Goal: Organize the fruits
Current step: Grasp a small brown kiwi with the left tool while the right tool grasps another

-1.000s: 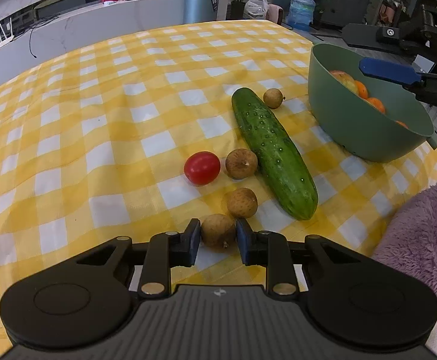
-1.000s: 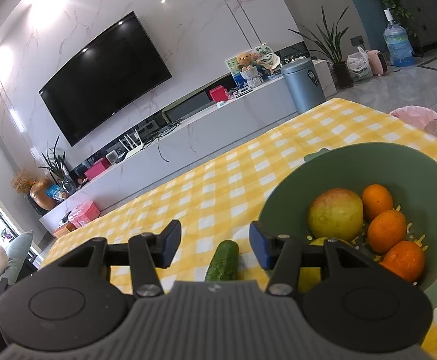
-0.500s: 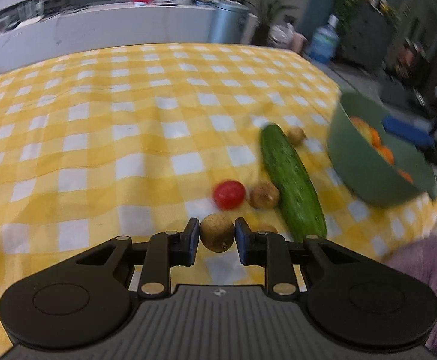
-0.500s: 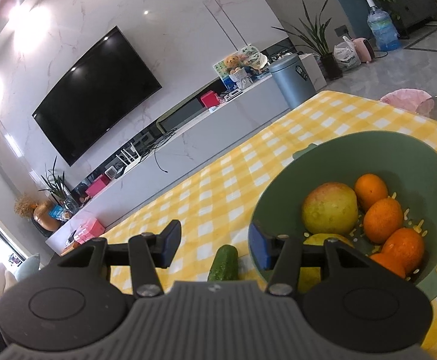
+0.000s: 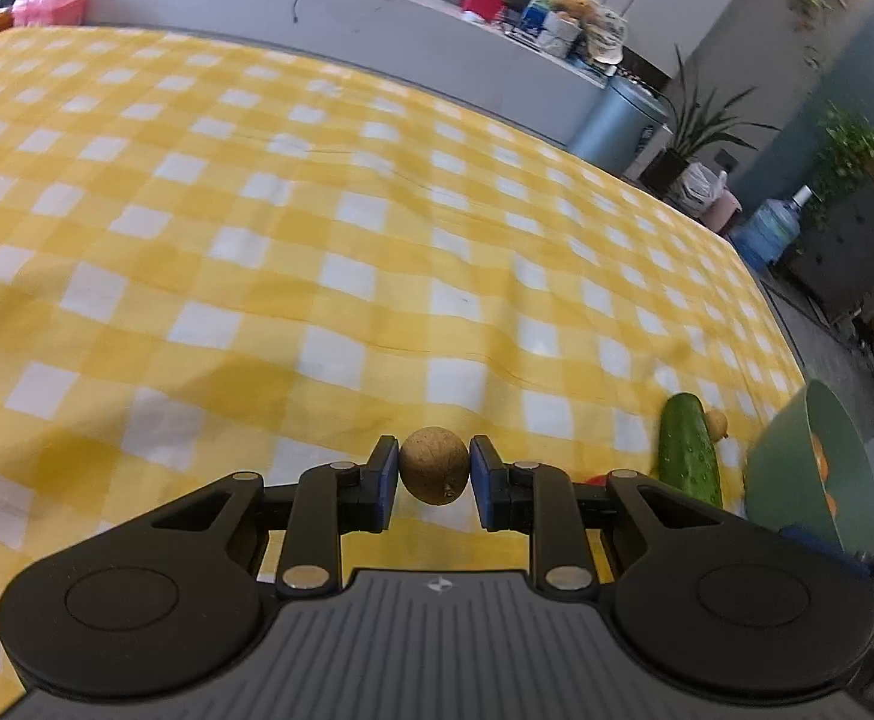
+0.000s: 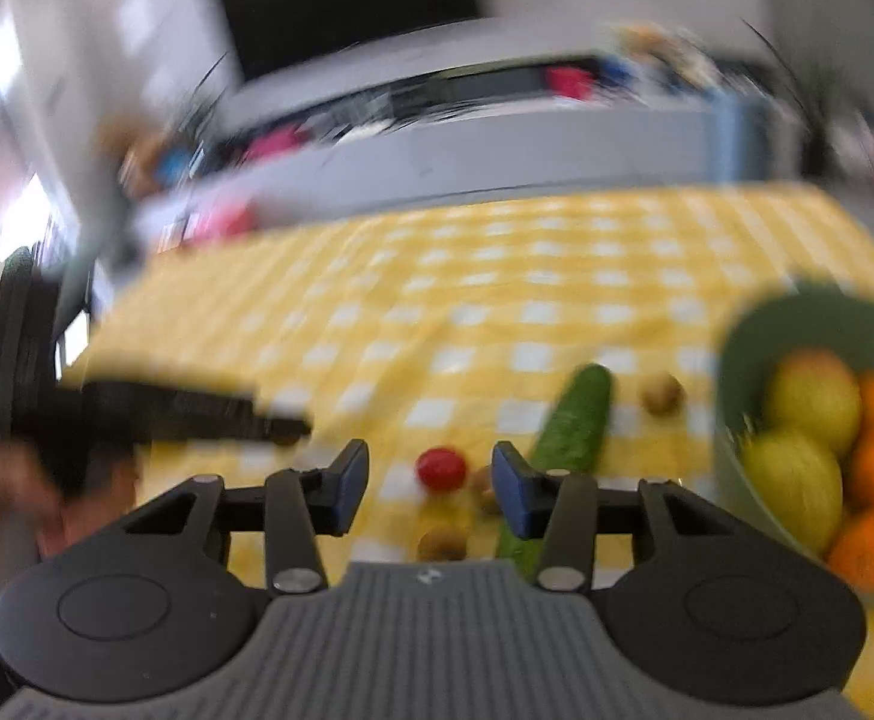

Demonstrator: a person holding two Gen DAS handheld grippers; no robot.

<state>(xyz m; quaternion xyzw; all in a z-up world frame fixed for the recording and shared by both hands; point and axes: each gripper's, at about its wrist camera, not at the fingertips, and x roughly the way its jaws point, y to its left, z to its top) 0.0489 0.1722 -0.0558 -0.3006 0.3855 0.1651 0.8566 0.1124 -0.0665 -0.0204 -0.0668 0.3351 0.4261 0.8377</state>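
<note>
Checkered tablecloth [image 5: 329, 276], left jaws now lifting clamped longan [image 5: 434, 465], right jaws closing, empty.

One long green cucumber [image 6: 578, 420] and one round red tomato [image 6: 440, 468] show. Four small brown round longans [image 5: 434, 465] appear. One green plastic bowl [image 6: 737, 360] holds fruit.

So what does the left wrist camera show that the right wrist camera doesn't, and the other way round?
Only the left wrist view shows the small round brown fruit pinched in the left gripper, lifted off the cloth.

Only the right wrist view, though blurred, shows the closing, empty right gripper, the small red tomato whole, and the yellow-green and orange fruits piled in the bowl.

Both show the yellow checked tablecloth, the long green cucumber and the green bowl.
</note>
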